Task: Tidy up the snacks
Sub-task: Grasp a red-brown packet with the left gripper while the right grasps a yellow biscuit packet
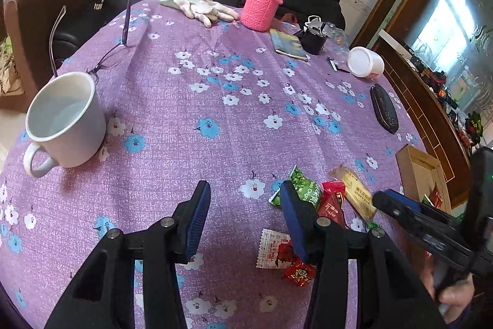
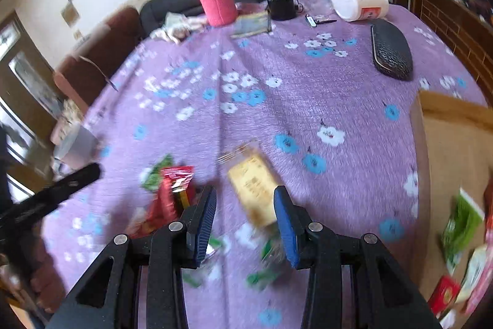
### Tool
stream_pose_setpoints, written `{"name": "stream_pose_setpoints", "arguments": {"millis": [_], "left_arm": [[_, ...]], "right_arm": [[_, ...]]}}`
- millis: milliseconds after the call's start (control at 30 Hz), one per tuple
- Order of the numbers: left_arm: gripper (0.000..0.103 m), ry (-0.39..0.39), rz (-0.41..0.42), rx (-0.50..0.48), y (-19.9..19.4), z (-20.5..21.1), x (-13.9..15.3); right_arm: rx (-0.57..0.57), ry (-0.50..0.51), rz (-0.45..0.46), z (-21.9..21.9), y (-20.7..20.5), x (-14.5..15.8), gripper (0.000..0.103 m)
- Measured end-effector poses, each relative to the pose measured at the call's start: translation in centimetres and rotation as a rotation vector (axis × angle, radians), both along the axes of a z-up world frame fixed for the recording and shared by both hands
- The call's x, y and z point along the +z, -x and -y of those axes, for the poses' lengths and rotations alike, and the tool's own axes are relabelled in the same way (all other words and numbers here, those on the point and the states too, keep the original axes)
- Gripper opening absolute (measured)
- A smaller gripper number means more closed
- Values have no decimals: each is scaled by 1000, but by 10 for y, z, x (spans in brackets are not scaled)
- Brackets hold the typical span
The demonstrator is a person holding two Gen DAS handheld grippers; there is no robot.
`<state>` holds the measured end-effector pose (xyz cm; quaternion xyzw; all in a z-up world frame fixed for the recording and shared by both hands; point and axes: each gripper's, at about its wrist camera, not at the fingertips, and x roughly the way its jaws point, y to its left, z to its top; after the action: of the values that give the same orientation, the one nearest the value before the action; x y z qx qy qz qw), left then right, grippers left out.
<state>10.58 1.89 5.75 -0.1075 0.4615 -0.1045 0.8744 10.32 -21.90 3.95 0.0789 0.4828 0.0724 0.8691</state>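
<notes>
Loose snack packets lie on the purple flowered tablecloth [image 1: 191, 100]: a green packet [image 1: 303, 185], a red packet [image 1: 331, 201], a tan bar packet [image 1: 357, 193], a white-and-red packet [image 1: 274, 248] and a small red candy [image 1: 299, 273]. My left gripper [image 1: 245, 216] is open and empty just left of them. My right gripper [image 2: 245, 219] is open and empty, low over the tan bar packet [image 2: 254, 185], with red packets [image 2: 171, 193] to its left. It also shows in the left wrist view [image 1: 388, 201]. A cardboard box [image 2: 456, 174] at the right holds several snacks [image 2: 459, 224].
A white mug [image 1: 66, 122] stands at the left, glasses [image 1: 107, 57] behind it. At the back are white gloves [image 1: 200, 6], a pink knitted bottle [image 1: 262, 2], a black cup [image 1: 312, 37] and a tipped white jar [image 1: 365, 62]. A black glasses case [image 1: 383, 113] lies right.
</notes>
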Motion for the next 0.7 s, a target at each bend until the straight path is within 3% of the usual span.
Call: {"name": "stream_pose_setpoints", "arguments": {"millis": [133, 300, 467, 533, 600, 700], "left_arm": [[46, 11, 1, -3, 0, 0, 1], [46, 15, 7, -18, 2, 3, 3], [46, 14, 14, -52, 3, 10, 4], [46, 9, 18, -86, 5, 16, 4], [46, -9, 20, -127, 7, 25, 3], [46, -57, 32, -188, 12, 41, 2]], "right_arm": [[31, 40, -18, -12, -9, -12, 42], [81, 171, 21, -26, -8, -16, 57], [62, 201, 14, -19, -7, -26, 57], [45, 196, 11, -15, -6, -31, 54], [28, 191, 27, -11, -2, -31, 41], [6, 111, 29, -3, 8, -27, 40]]}}
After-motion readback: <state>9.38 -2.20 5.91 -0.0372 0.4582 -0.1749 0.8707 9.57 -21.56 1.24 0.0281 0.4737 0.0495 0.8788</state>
